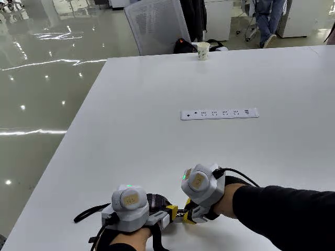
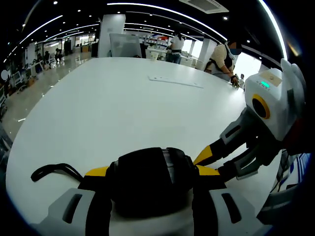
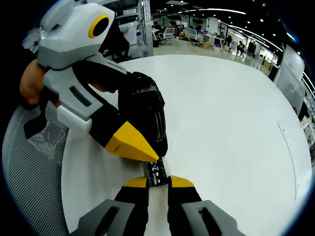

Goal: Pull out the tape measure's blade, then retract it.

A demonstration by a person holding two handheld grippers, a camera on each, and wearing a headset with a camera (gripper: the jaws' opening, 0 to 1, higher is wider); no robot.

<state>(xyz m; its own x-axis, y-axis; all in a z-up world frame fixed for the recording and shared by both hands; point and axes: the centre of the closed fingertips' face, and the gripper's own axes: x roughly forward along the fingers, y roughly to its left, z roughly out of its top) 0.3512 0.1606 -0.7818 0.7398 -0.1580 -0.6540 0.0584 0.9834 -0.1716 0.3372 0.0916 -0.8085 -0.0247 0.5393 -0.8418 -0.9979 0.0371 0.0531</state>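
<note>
At the near edge of the table [image 1: 157, 104], the left gripper [image 2: 151, 171] clamps the black tape measure [image 3: 145, 113]. The right gripper [image 3: 157, 183] pinches its barely drawn blade [image 3: 155, 170].

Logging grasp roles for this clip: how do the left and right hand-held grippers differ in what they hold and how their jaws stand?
The left hand-held gripper clamps the black tape measure case; the right hand-held gripper pinches the blade. The left one's jaws stand wide around the case; the right one's are nearly together on the thin blade. Both have yellow-tipped jaws and sit close together on the white table, with a short stretch of blade between them.
</note>
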